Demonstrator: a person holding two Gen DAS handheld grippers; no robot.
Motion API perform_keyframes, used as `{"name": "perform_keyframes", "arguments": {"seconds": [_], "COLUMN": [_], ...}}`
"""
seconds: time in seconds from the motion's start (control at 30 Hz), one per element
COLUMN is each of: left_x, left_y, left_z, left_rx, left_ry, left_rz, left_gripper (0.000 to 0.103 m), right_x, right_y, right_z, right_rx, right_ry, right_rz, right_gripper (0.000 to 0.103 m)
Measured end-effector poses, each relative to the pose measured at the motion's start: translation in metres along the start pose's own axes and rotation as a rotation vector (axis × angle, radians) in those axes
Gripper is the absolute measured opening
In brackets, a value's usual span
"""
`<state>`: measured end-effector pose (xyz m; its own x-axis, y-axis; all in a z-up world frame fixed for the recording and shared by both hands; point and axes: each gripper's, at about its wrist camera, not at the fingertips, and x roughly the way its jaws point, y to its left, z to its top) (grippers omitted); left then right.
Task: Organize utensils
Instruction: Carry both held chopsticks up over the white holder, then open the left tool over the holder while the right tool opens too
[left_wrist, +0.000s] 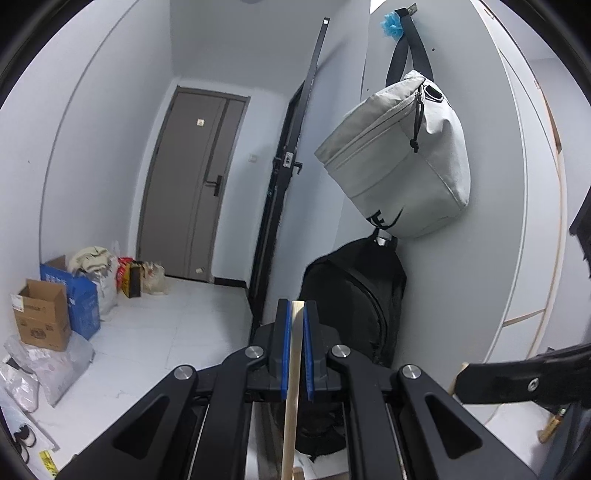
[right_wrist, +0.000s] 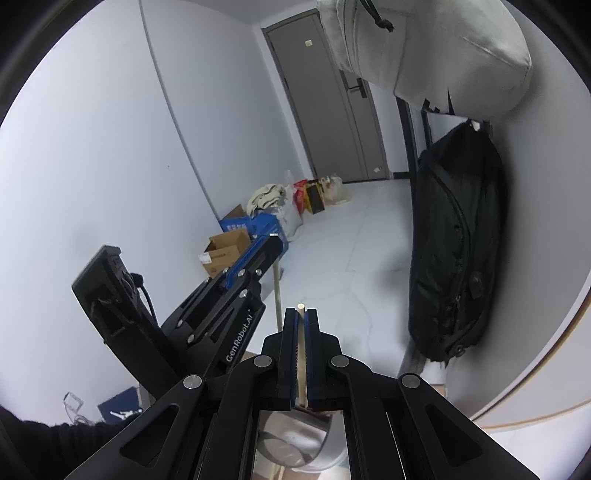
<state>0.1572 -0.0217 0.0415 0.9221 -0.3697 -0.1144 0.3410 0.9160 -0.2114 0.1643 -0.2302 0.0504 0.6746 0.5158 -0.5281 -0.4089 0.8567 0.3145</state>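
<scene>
Utensils sit clamped in both tongs: a wooden stick (left_wrist: 293, 369) in the left tongs (left_wrist: 295, 347), a metal-tipped handle (right_wrist: 302, 347) in the right tongs (right_wrist: 301, 354). Far off, a grey door (left_wrist: 192, 184) closes the white-tiled floor (left_wrist: 177, 325), boxes (left_wrist: 42, 314) at left.

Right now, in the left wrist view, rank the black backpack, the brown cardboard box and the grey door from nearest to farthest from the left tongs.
1. Black backpack, just ahead of the left tongs, right.
2. Brown cardboard box, floor, left.
3. Grey door, far end of the hall.
</scene>
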Motion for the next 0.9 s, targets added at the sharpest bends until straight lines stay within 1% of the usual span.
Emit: {"name": "perform_keyframes", "arguments": {"seconds": [0.1, 0.2, 0.4, 0.73, 0.9], "left_x": [0.0, 0.001, 0.002, -0.004, -0.002], "left_y": [0.002, 0.007, 0.009, 0.004, 0.001], "left_z": [-0.001, 0.0, 0.0, -0.001, -0.003], "left_rx": [-0.006, -0.032, -0.051, -0.054, -0.063], "left_ry": [0.035, 0.085, 0.154, 0.214, 0.279], "left_rz": [-0.031, -0.079, -0.136, -0.194, -0.253], "left_gripper": [0.002, 0.003, 0.003, 0.003, 0.003], "right_x": [0.001, 0.004, 0.01, 0.022, 0.029], "right_y": [-0.001, -0.004, -0.009, -0.013, -0.019], "right_z": [-0.004, -0.006, -0.012, -0.025, -0.033], "right_rx": [0.003, 0.012, 0.032, 0.042, 0.076], "right_ry": [0.006, 0.012, 0.031, 0.062, 0.064], "right_rz": [0.003, 0.008, 0.011, 0.015, 0.039], "right_gripper": [0.003, 0.003, 0.003, 0.003, 0.003]}}
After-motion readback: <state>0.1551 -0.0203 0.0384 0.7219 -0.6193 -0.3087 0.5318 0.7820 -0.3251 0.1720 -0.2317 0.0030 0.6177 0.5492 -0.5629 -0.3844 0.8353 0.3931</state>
